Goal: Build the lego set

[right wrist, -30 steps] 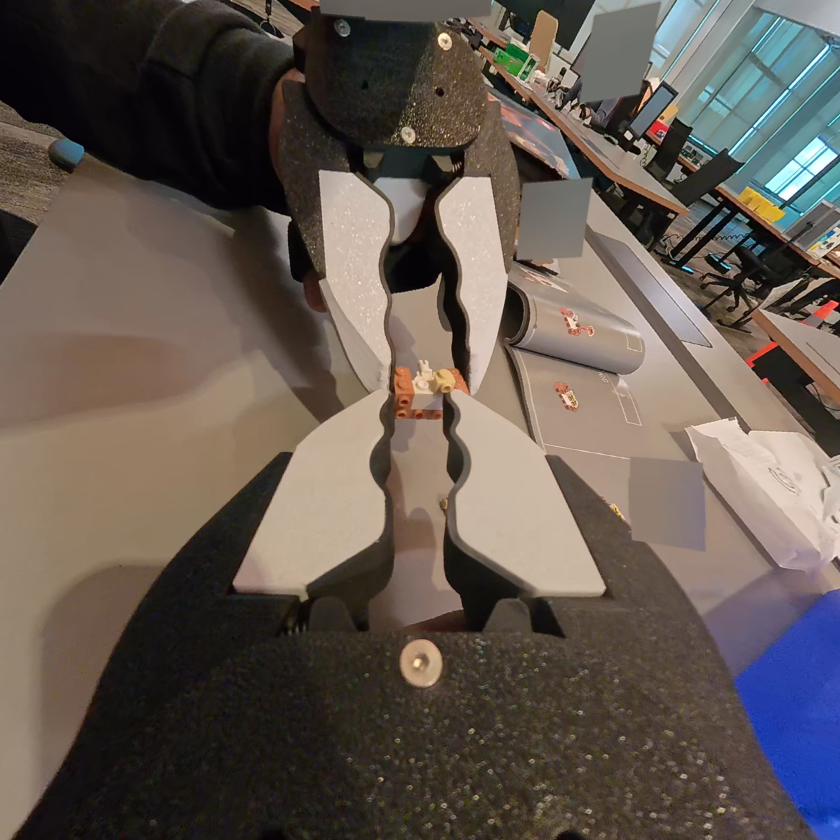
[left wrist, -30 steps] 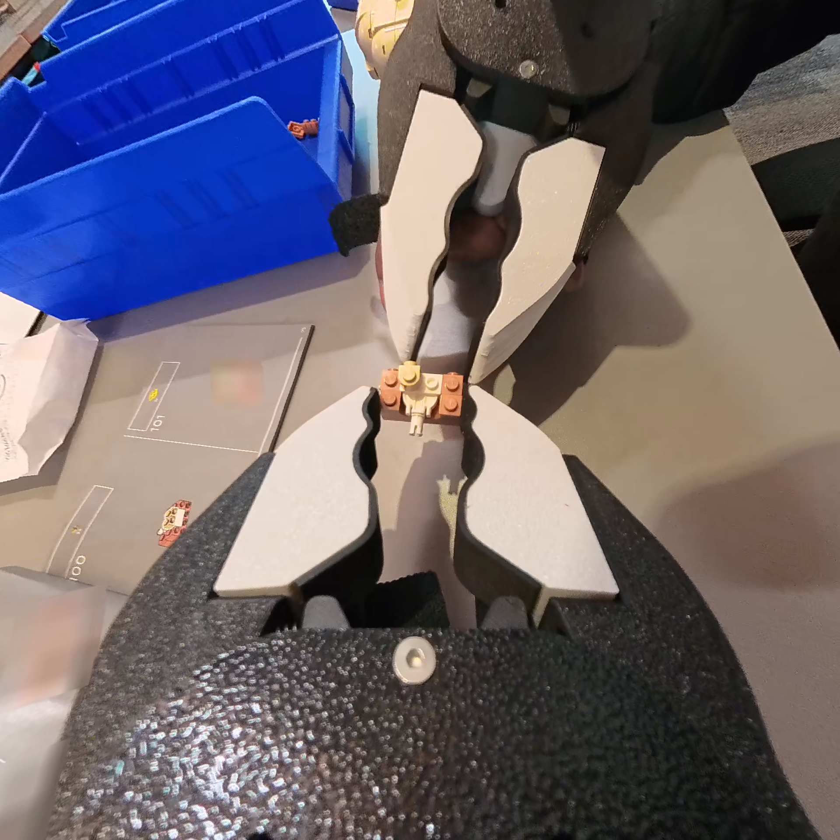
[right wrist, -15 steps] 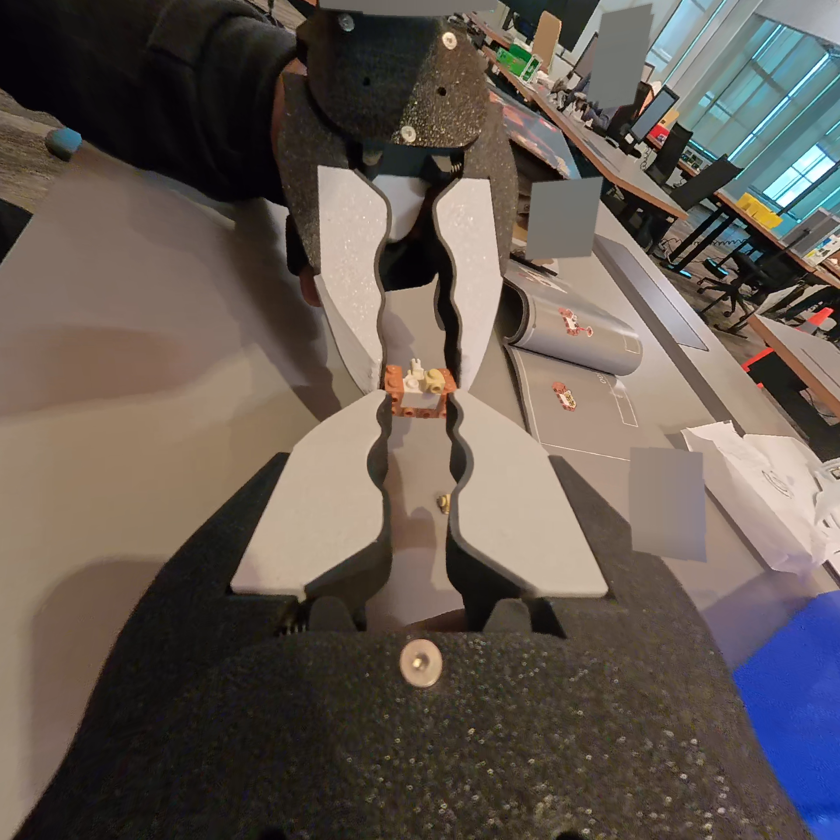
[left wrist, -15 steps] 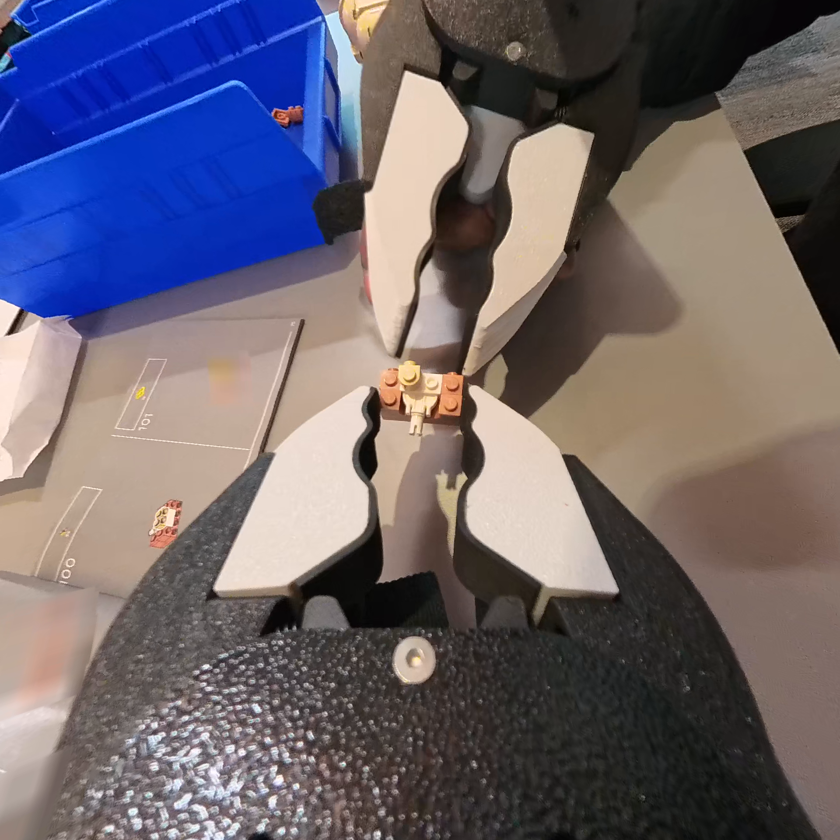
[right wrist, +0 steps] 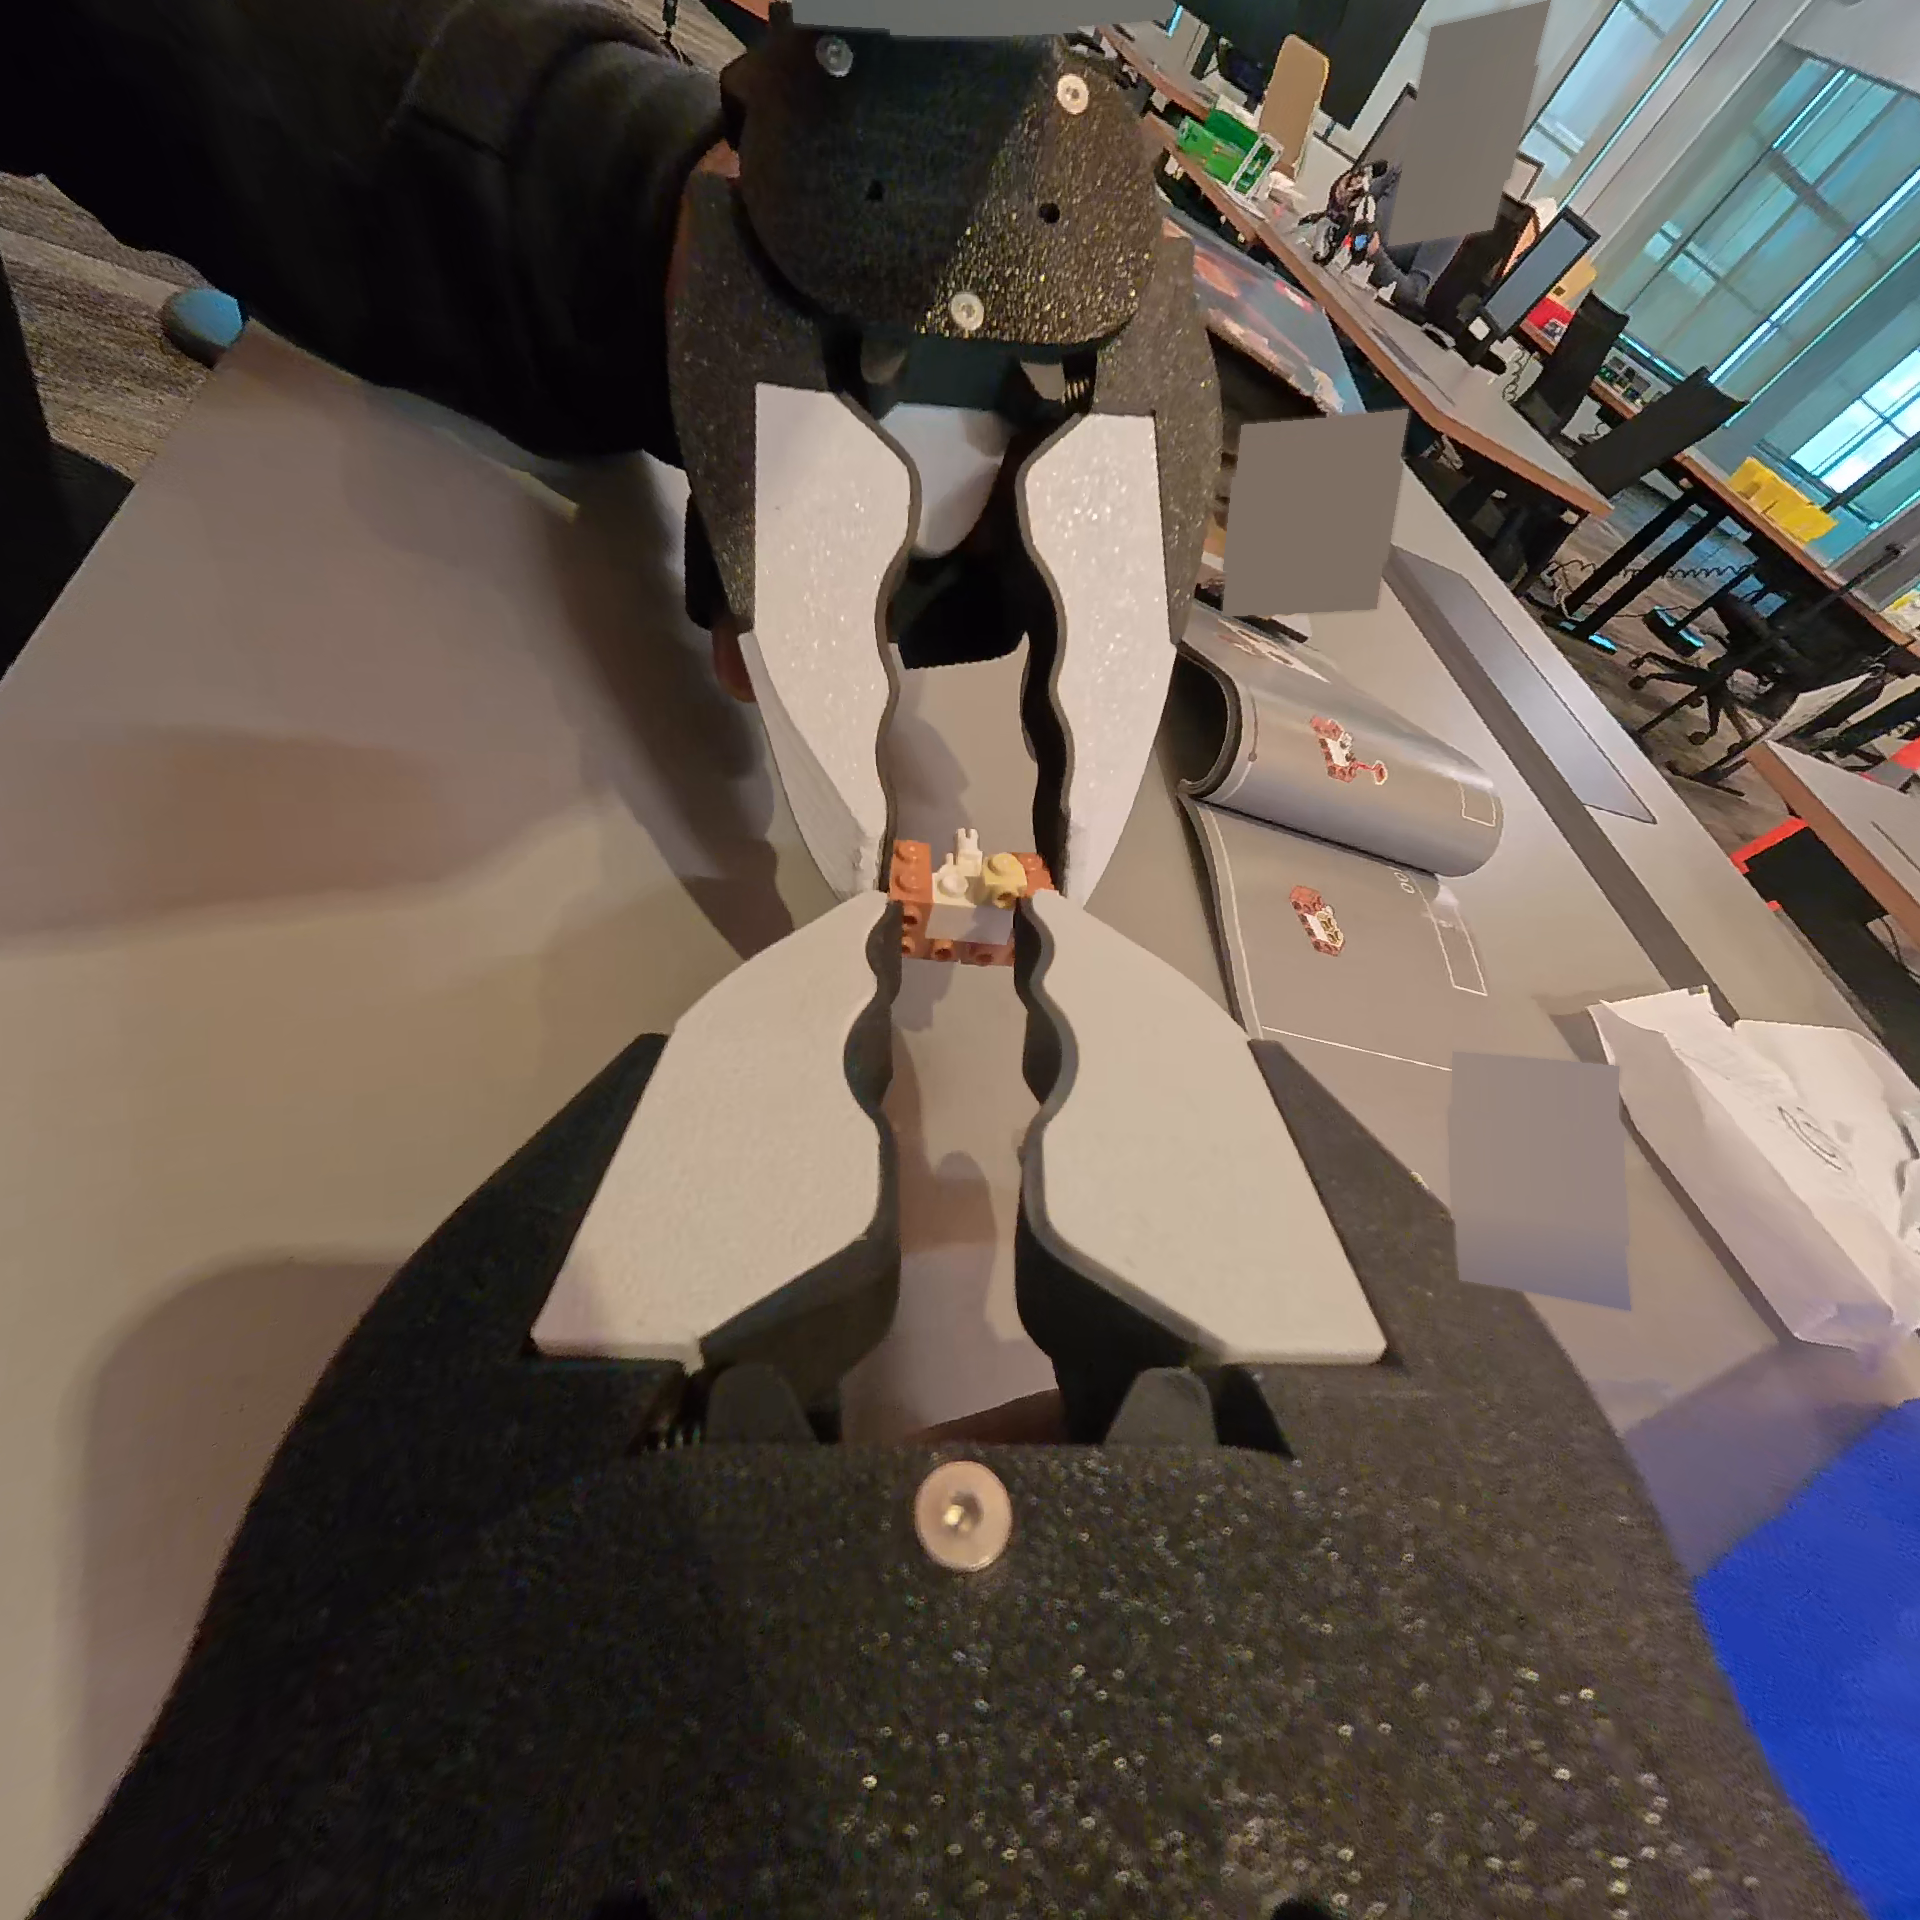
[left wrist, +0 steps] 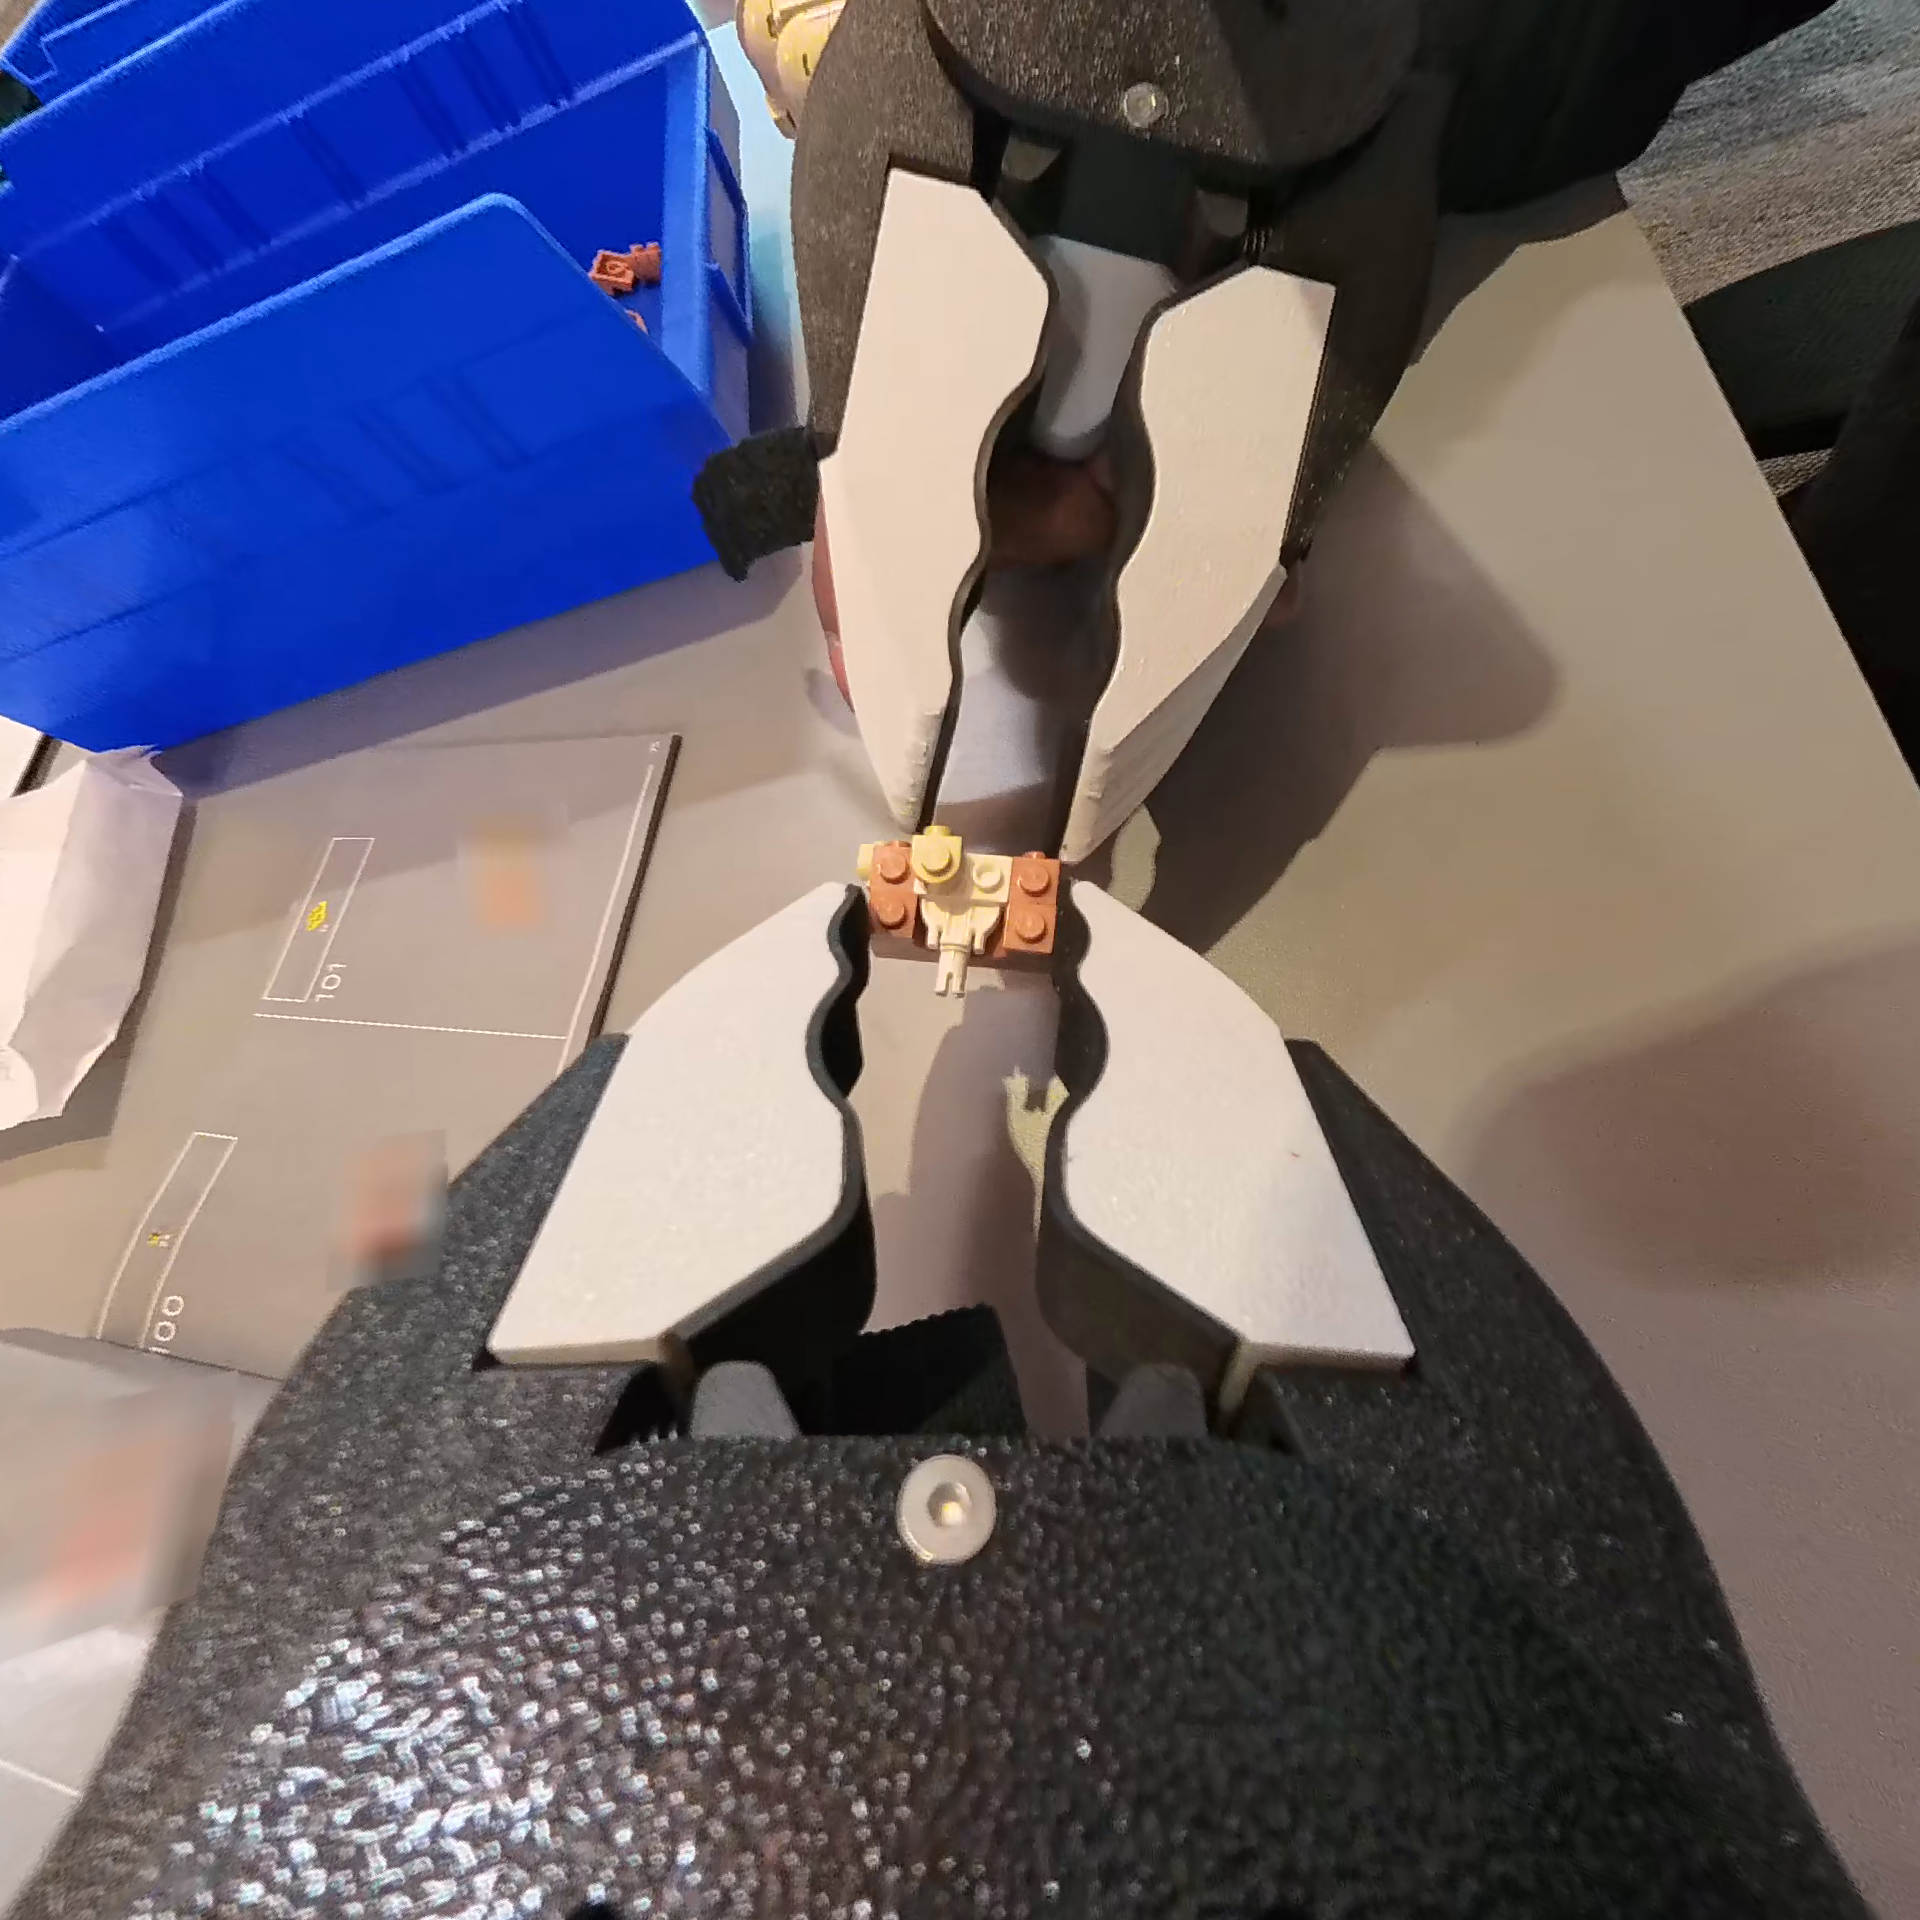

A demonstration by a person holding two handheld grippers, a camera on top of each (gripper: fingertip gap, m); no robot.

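Two tools, left (left wrist: 961, 914) and right (right wrist: 951, 909), both clamped on one brown brick assembly (left wrist: 961, 899)

Open-plan office: desk rows (right wrist: 1475, 343), monitors (right wrist: 1538, 270), chairs (right wrist: 1662, 436)

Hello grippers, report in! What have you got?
Left gripper shut on small brown brick build. Right gripper at its far side, grasp unclear. Blue bins, open booklet alongside.

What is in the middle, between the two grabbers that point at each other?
A small brown and tan brick model. The left gripper fingers squeeze its ends; the right gripper fingers reach it from the other side. Both wrist views show it.
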